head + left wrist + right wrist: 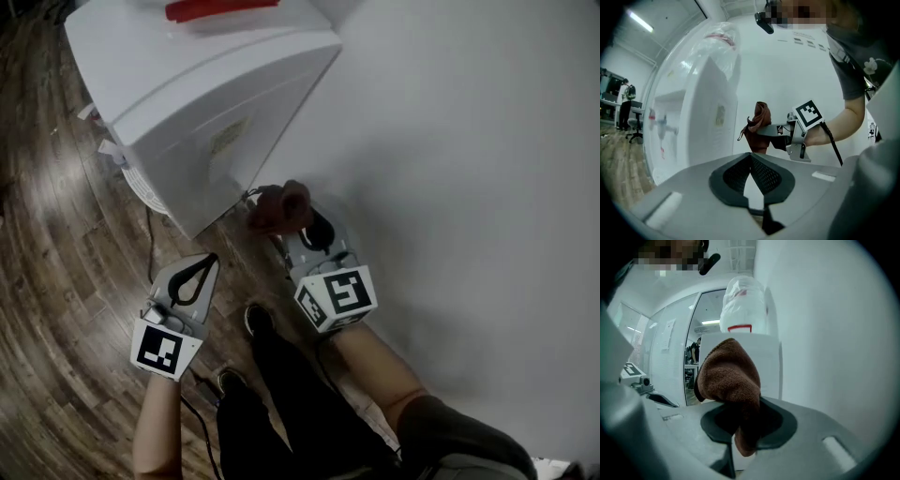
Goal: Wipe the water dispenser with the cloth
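Right tool (298, 225): clenched on cloth (277, 208), wad leading, low centre of frame, at lower corner of dispenser (206, 94) side panel; probably set to wipe that face.
Left tool (212, 260): jaws together, empty, lower left, clear of the wipe path.
Unclear: cloth-to-panel contact, touching or just beside.
Cut off: dispenser top at upper edge; taps not visible from head view.

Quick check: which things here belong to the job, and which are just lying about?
Job:
- cloth, pinched in the right tongs
- water dispenser
- left tongs, shut and empty

Lying about:
- cable on the wood floor
- office chair in the background
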